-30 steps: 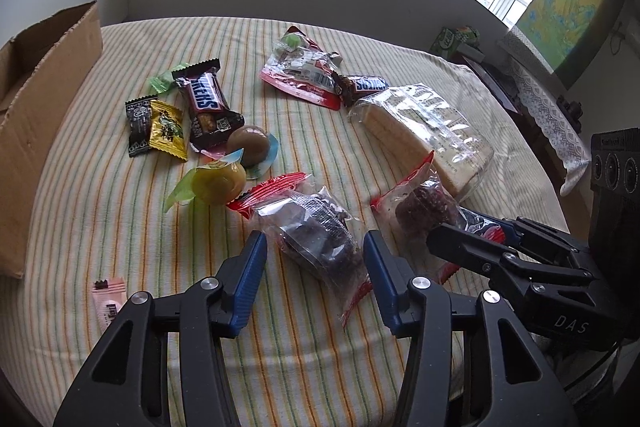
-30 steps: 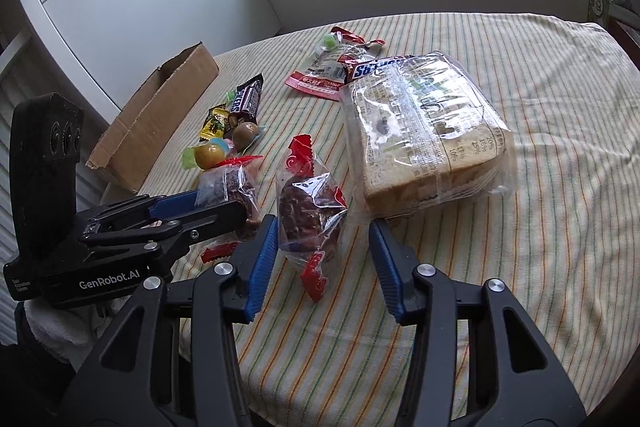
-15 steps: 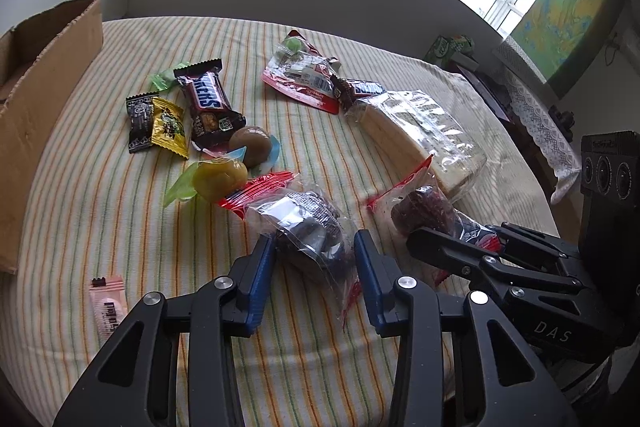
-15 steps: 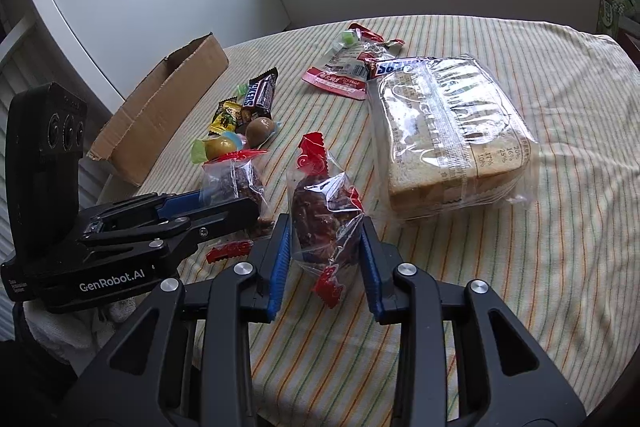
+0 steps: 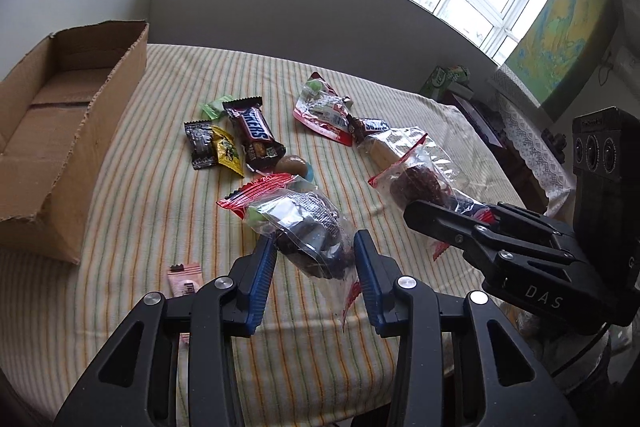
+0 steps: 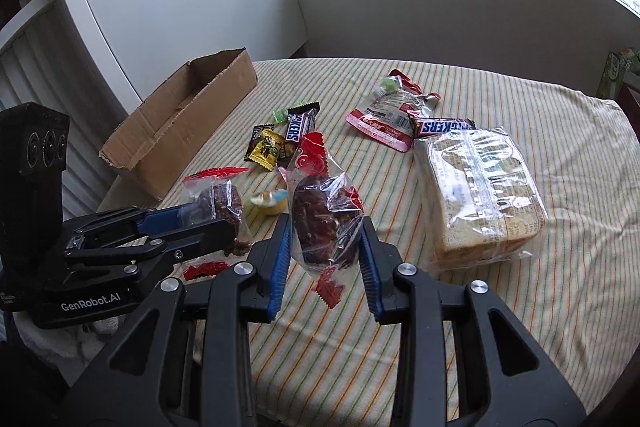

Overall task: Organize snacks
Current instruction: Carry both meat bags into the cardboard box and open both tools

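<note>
- Claws worked in tandem: left claw (image 5: pixel 314 253) clamped one red-sealed pastry bag (image 5: pixel 298 219), right claw (image 6: pixel 323 241) another (image 6: pixel 324 215).
- Both bags hung above the striped counter (image 6: pixel 540 307), seemingly bound for the cardboard box (image 5: pixel 60 131).

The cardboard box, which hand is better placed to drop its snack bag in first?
Left, probably. The left tool grips a clear bag of dark snacks, and the cardboard box lies on its side of the table. The right tool holds its reddish-brown bag farther away.
</note>
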Action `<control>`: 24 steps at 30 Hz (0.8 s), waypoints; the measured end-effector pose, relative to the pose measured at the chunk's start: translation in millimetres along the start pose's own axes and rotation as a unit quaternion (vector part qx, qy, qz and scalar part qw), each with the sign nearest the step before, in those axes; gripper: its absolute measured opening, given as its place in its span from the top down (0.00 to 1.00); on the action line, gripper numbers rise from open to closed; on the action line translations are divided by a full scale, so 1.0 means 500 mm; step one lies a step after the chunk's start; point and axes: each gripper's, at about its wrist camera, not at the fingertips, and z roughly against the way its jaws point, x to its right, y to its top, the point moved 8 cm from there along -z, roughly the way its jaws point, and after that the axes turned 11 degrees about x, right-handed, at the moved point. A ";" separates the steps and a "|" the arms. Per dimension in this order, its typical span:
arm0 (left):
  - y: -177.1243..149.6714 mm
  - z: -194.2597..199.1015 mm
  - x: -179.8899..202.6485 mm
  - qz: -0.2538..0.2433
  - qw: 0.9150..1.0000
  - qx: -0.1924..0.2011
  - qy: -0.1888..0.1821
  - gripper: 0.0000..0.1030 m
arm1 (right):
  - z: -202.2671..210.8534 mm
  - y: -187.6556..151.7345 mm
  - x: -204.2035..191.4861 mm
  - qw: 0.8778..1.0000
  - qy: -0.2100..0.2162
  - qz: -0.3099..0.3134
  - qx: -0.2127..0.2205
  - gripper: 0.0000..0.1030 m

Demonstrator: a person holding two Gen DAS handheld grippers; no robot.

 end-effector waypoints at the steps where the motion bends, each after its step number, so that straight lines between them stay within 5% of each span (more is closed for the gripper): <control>1: 0.003 0.006 -0.005 0.006 1.000 0.002 -0.003 0.63 | -0.003 0.007 -0.007 1.000 0.001 0.005 0.001 0.68; 7: 0.043 0.051 -0.048 0.029 0.999 0.034 -0.002 0.63 | -0.017 0.048 -0.050 1.000 0.013 0.016 0.007 0.68; 15: 0.115 0.127 -0.135 0.021 0.994 0.093 0.053 0.63 | -0.047 0.102 -0.136 0.998 0.040 0.054 0.015 0.68; 24: 0.128 0.166 -0.254 0.042 0.986 0.111 0.113 0.63 | -0.139 0.145 -0.268 0.993 0.086 0.085 0.004 0.68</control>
